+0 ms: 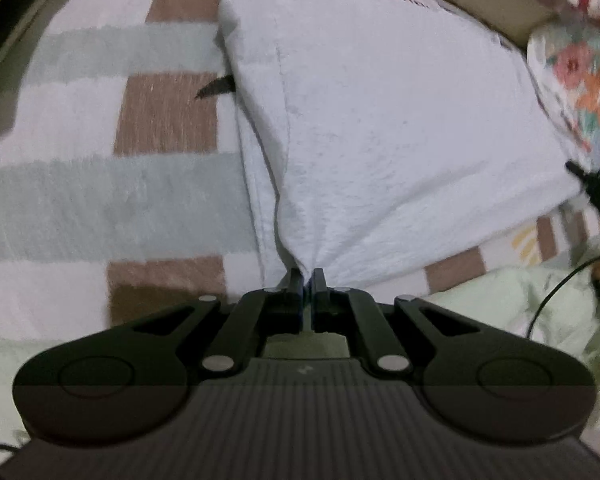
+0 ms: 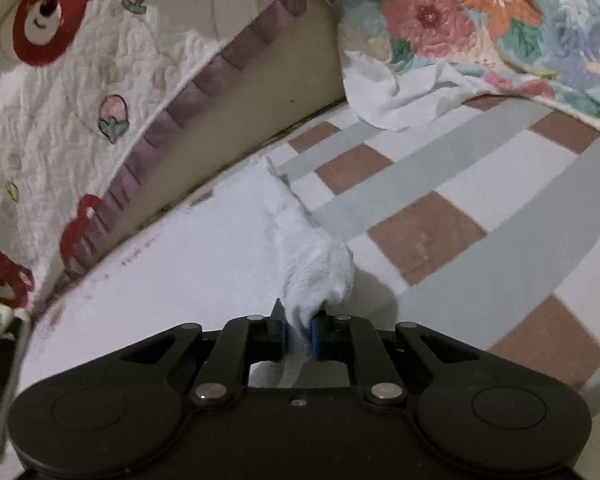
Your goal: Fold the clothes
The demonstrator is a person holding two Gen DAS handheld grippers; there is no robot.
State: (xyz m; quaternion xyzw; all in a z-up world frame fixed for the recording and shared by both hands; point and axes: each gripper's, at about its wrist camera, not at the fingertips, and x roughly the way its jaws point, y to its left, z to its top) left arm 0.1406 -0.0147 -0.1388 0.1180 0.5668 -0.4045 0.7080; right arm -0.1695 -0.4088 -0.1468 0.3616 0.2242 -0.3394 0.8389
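2 grippers: both clamp corners of 1 white garment [image 1: 380,120], which lies spread on a checked bedspread [image 1: 100,184].
Left gripper [image 1: 308,276]: fingers pressed together on a gathered corner; the cloth fans out from the pinch in tight creases.
Garment, left wrist view: pale white, textured like towelling, faint pink print near its far edge, a thicker doubled band along its left side, a dark tip poking out beneath that side.
Garment, right wrist view: the same white cloth [image 2: 180,272] runs along a bed edge below a quilted cover [image 2: 80,100] with a purple frill.
Right gripper [image 2: 298,326]: fingers pinching a bunched corner that puffs up just beyond the blue pads [image 2: 315,330].
Handling, as I judge it: light, soft, limp; it will sag between holds, so corners or hems are the best grip points.
Floral fabric [image 2: 480,12]: at the far right, apart from the garment.
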